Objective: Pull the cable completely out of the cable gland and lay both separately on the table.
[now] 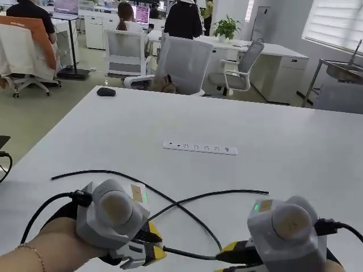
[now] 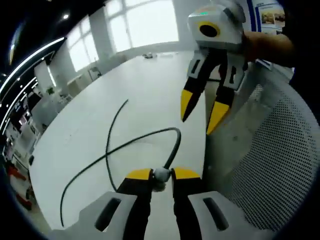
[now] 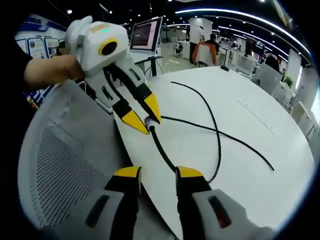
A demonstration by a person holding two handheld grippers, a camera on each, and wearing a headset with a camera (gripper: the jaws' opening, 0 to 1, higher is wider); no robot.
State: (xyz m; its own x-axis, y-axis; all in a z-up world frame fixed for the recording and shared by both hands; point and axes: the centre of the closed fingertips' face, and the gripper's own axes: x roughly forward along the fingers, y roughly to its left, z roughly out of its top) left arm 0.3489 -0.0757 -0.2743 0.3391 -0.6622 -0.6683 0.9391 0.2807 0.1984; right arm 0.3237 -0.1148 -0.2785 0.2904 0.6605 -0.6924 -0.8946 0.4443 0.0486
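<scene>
We pinch the cable gland (image 2: 161, 174) in the left gripper (image 3: 143, 119) at the near edge of the table (image 1: 272, 130), the black cable (image 3: 216, 131) apparently seated in it — the joint is blurry. The right gripper (image 2: 199, 116) gapes empty over the cable; next it must clamp close to the gland and draw straight away.

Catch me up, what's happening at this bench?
A person works two handheld grippers over a white table. The left gripper is shut on the cable gland at the near table edge. The black cable runs out of the gland and loops across the table. The right gripper is open close by and grips nothing. Cable and gland are not yet separated.
</scene>
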